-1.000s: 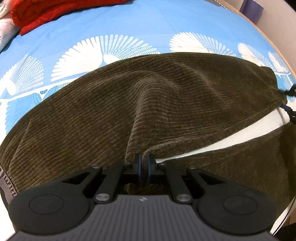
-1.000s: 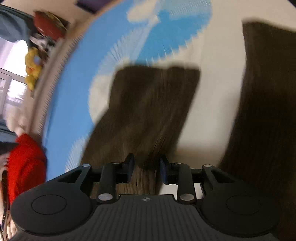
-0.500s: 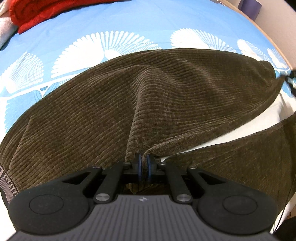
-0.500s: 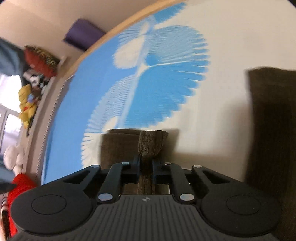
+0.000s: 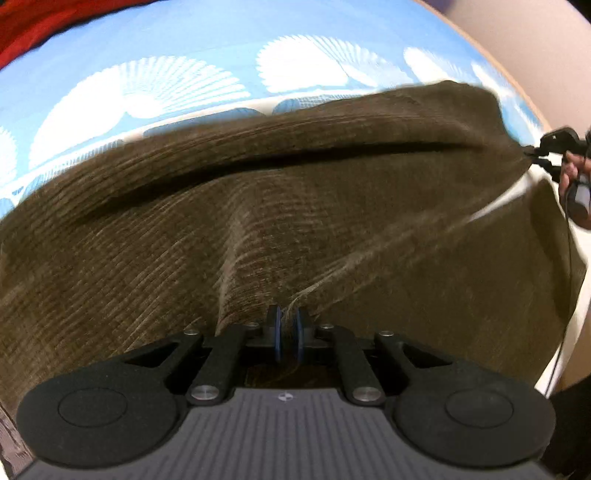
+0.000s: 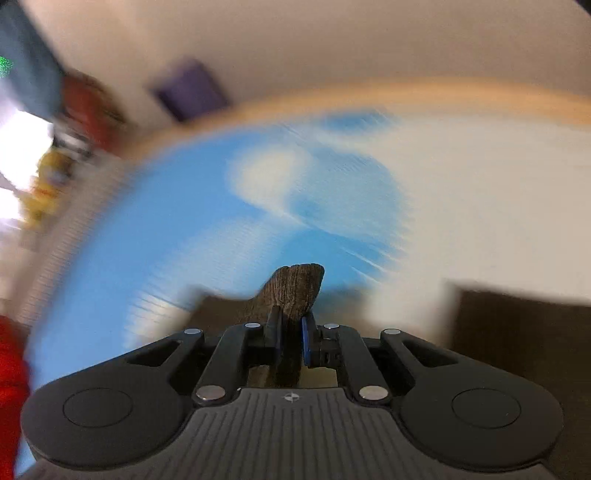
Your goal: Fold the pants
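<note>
1. Left gripper (image 5: 287,334): jaws pinched nearly together on a fold of the dark olive-brown corduroy pants (image 5: 258,229). Blue pads show on both sides of the cloth, only a thin ridge of fabric between them.
2. Right gripper (image 6: 290,334): jaws narrow, clamped on a tab of the same corduroy (image 6: 295,291). The tab sticks up and forward past the fingertips; more fabric runs back between the jaws toward the camera.
3. In the left wrist view the right gripper (image 5: 537,155) sits at the far right edge, gripping the far end of the pants, with the person's hand (image 5: 572,173) behind it.
4. Pants location: spread across the blue bedsheet with white fan print (image 5: 166,85), stretched between the two grippers. A long dark crease runs along the upper part. A second section of pants hangs lower right, with a thin sliver of white sheet between the two.
5. Right wrist view is heavily motion-blurred. Legible: bedsheet (image 6: 184,221), another dark patch of pants (image 6: 517,332) at lower right.
6. Red fabric (image 5: 44,33) at the top left corner of the bed.
</note>
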### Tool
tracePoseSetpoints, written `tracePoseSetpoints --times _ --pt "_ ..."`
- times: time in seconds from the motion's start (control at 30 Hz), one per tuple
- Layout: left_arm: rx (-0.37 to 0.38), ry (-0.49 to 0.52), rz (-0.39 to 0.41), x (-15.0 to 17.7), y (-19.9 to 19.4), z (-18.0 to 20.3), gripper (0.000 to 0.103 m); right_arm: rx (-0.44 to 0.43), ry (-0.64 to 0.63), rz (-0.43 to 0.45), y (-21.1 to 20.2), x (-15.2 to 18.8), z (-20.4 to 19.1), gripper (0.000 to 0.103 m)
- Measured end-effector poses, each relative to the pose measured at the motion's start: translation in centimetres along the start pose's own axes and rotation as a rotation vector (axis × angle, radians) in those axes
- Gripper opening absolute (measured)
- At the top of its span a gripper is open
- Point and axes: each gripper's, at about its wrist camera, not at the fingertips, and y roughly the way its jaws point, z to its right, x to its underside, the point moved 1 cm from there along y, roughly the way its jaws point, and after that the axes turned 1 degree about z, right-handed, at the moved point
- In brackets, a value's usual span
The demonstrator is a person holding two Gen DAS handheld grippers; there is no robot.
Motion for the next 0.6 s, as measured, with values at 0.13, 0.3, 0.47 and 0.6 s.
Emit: tracePoseSetpoints --times 0.13,0.3,0.47,0.6 --pt "0.026 -0.003 0.013 0.0 -0.5 -0.1 0.015 -0.018 0.03 0.009 0.0 0.0 1.5 0.01" --pt "0.135 -0.014 0.07 0.7 -3.5 -1.8 0.056 0.028 -0.013 0.038 -0.6 0.0 2.9 0.013" --pt "0.105 -0.182 0.193 1.7 -8.4 -10.0 0.057 0.263 -0.096 0.152 -3.3 0.4 2.0 0.033" --pt "-0.085 -0.448 0.241 4.8 -11.2 -19.8 0.058 0.127 -0.205 0.239 -6.0 1.4 -2.7 0.041"
